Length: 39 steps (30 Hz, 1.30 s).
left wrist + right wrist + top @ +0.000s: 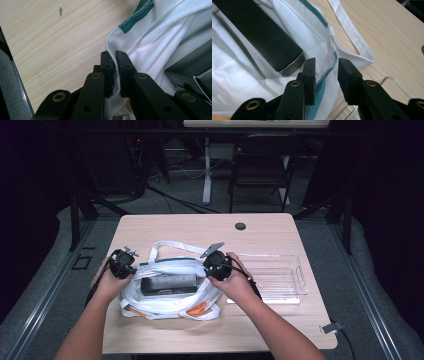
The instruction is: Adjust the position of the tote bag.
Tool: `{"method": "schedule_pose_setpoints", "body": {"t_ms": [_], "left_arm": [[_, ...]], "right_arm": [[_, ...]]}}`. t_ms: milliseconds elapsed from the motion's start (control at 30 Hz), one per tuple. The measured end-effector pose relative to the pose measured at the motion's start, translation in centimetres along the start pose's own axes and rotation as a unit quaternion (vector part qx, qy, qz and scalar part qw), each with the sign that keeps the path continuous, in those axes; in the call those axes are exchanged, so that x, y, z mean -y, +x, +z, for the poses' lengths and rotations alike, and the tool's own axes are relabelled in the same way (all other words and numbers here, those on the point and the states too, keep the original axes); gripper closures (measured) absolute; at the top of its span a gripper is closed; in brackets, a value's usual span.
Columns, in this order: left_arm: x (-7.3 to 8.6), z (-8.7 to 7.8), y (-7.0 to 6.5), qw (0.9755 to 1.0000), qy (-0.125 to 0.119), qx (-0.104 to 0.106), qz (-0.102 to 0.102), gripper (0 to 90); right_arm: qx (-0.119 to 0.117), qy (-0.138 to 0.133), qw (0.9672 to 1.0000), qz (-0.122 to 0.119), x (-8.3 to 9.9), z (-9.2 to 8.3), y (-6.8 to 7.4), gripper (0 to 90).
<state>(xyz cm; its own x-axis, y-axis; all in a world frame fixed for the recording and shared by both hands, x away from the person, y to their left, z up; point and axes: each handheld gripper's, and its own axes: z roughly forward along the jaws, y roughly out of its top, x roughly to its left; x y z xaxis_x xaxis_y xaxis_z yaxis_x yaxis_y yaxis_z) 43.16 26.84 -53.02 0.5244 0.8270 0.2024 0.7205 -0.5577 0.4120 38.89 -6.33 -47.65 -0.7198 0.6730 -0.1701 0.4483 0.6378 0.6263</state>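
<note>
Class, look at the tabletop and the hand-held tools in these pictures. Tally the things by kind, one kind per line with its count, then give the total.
White fabric bag with green trim: 1
Black rectangular box inside it: 1
Clear plastic tray: 1
Black two-jaw grippers (left, right): 2
Total: 5

The dark box [168,284] sits partly hidden by the folds of the white bag [165,306]; its label is too small to read. The bag's orange print [198,309] is mostly covered.
</note>
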Motion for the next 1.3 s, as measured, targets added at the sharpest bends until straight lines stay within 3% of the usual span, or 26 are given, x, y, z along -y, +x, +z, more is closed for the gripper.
{"method": "schedule_pose_setpoints", "body": {"t_ms": [133, 467, 767, 1067, 1200, 1300], "left_arm": [[0.0, 0.0, 0.0, 1.0000, 0.000, 0.000, -0.001, 85.0], [0.1, 0.0, -0.1, 1.0000, -0.005, -0.001, -0.002, 84.7], [0.2, -0.1, -0.2, 1.0000, -0.009, -0.003, 0.001, 83.9], [0.2, -1.1, 0.3, 0.9998, -0.021, 0.002, 0.005, 69.5], [0.3, -1.6, 0.4, 0.9987, -0.047, -0.011, 0.016, 54.4], [0.4, -2.0, 0.4, 0.9981, -0.057, -0.008, 0.020, 51.7]], "right_arm": [[-0.002, 0.001, 1.0000, -0.003, 0.3, -0.3, 0.3, 69.4], [0.004, 0.009, 0.9999, -0.004, 1.3, 0.3, 0.6, 86.6], [0.015, 0.028, 0.9994, -0.010, 2.0, 1.0, 0.3, 88.6], [0.016, 0.015, 0.9997, -0.006, 2.3, 1.3, 0.6, 86.5], [0.011, 0.012, 0.9999, -0.001, 2.4, 1.1, 0.5, 79.9], [0.004, -0.002, 1.0000, 0.005, 2.4, 0.8, 0.6, 76.1]]}}
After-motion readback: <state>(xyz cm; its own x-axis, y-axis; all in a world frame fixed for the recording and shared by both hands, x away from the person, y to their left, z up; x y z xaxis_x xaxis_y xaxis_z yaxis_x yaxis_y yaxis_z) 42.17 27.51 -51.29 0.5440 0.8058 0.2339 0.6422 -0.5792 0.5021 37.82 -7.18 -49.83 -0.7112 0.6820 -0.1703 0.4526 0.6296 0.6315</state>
